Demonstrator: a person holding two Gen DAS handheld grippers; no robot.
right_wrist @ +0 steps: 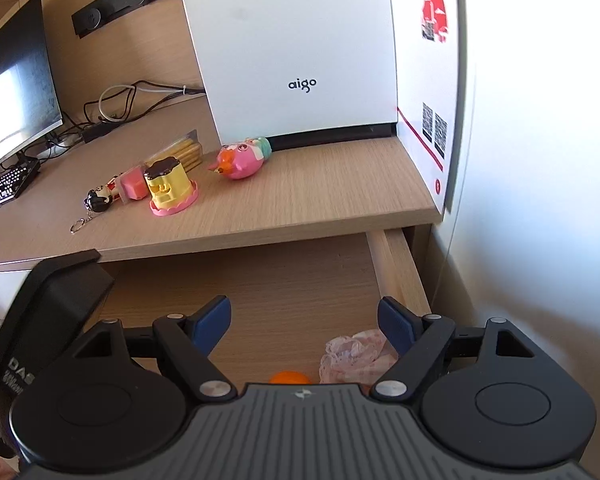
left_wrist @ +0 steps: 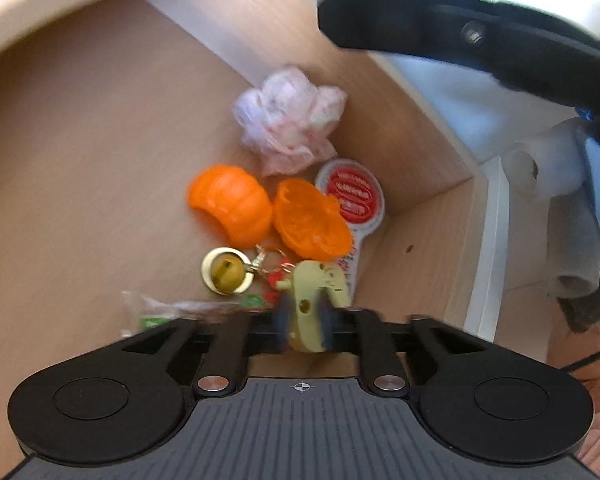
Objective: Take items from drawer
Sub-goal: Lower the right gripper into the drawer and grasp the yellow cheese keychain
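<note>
Green toy (left_wrist: 314,300) between left tongs (left_wrist: 305,320)

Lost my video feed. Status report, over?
Left gripper shut on yellow-green toy, low in the drawer. Right gripper open, empty, above the drawer. Orange shells, crumpled bag remain inside. Nothing blocking.

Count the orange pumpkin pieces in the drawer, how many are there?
2. One orange pumpkin half lies dome up on the left; the other pumpkin half lies hollow side up right beside it, against the red-and-white paddle. More could be hidden.
</note>
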